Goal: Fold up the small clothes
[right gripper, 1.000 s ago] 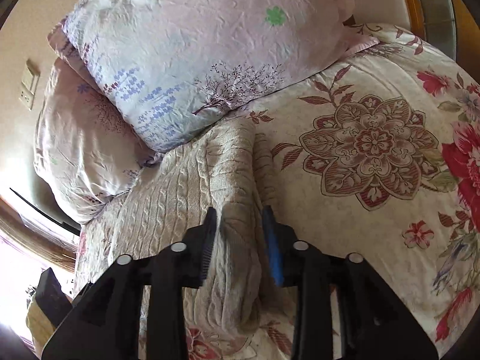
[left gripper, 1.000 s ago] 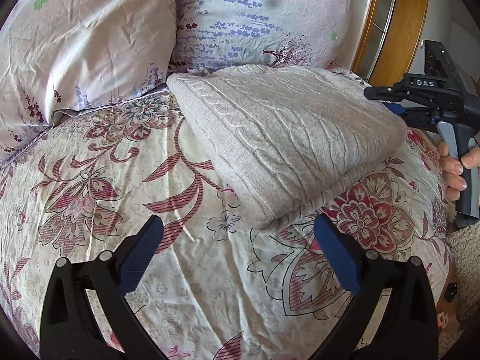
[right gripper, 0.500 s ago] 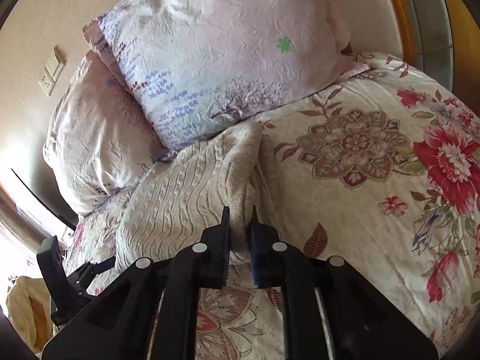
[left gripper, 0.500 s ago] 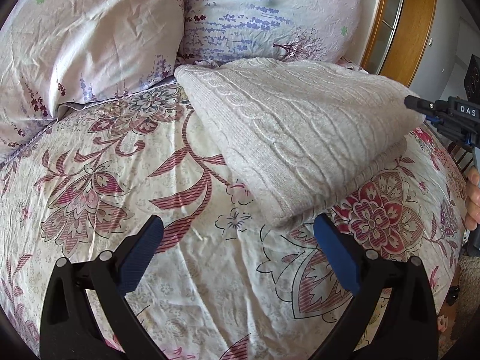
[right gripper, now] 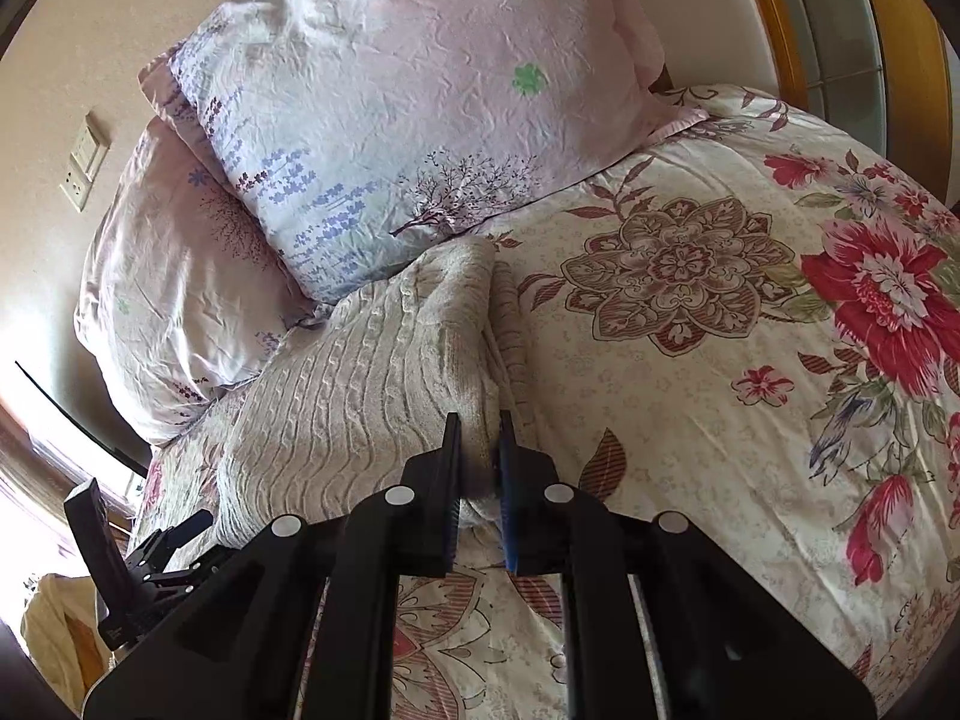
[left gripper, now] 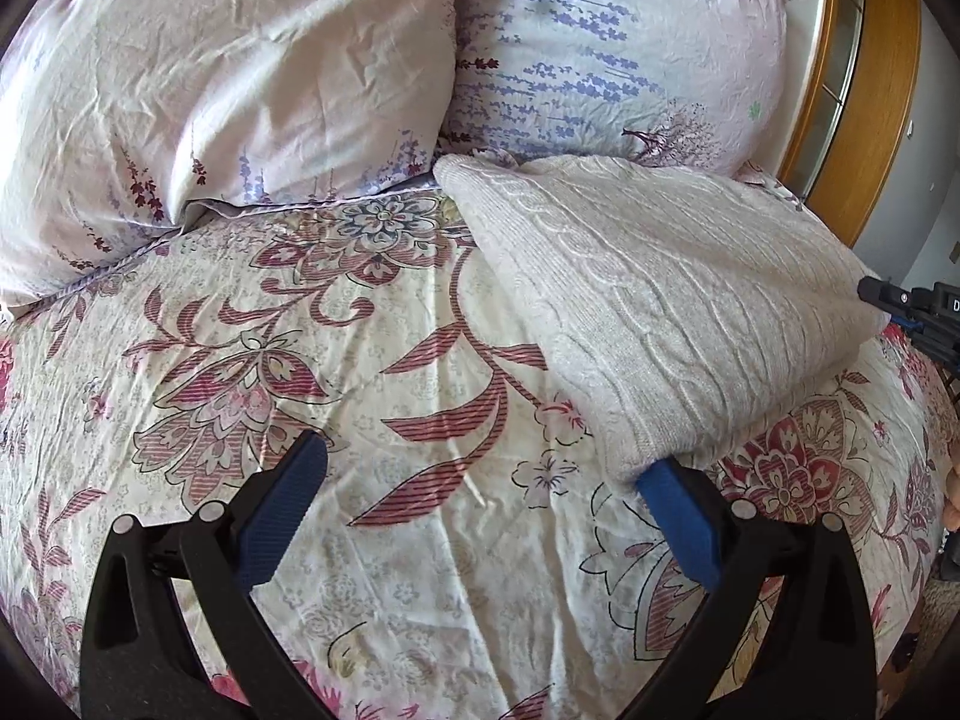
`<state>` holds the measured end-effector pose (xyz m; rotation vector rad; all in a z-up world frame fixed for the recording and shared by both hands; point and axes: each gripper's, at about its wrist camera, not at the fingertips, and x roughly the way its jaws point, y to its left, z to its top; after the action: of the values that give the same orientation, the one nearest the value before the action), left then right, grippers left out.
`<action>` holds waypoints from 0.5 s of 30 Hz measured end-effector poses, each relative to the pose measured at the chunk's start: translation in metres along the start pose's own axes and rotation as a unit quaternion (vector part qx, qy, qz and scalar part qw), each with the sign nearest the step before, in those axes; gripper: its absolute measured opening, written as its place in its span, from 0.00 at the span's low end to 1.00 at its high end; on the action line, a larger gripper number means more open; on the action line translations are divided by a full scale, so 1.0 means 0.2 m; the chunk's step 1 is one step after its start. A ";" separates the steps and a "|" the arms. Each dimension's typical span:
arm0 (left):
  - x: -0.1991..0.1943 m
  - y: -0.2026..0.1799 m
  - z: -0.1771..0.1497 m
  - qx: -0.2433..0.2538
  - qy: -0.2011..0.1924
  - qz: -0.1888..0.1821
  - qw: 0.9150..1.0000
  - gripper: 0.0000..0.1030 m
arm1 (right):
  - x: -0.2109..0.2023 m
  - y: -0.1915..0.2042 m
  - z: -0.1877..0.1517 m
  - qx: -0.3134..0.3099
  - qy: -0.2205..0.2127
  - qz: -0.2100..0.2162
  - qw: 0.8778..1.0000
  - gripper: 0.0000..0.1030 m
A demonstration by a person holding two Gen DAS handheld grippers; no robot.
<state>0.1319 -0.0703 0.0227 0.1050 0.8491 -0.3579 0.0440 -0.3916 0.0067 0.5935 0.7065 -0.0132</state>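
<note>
A folded cream cable-knit sweater lies on the floral bedspread, its far edge against the pillows. My left gripper is open just in front of it; the near corner of the sweater rests over the tip of its right blue pad, the left pad lies on bare bedspread. In the right wrist view my right gripper is shut on the sweater, pinching its raised right-hand edge between the pads. The right gripper's tip shows at the sweater's right corner in the left wrist view.
Two pale floral pillows stand against the headboard behind the sweater. A wooden frame rises at the right side of the bed. A wall socket sits left of the pillows. Floral bedspread stretches right of the sweater.
My right gripper closed on the sweater's edge and drew back a little, lifting that edge. My left gripper crept up so its right pad now sits under the sweater's near corner.
</note>
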 end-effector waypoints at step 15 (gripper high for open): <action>-0.06 -0.13 -0.03 0.062 -0.015 0.061 0.996 0.97 | 0.08 -0.03 -0.06 0.002 0.009 -0.062 0.998 0.11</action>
<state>0.1113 -0.0895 0.0293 0.2652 0.7858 -0.2975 0.0474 -0.3873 -0.0122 0.5531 0.7610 -0.1247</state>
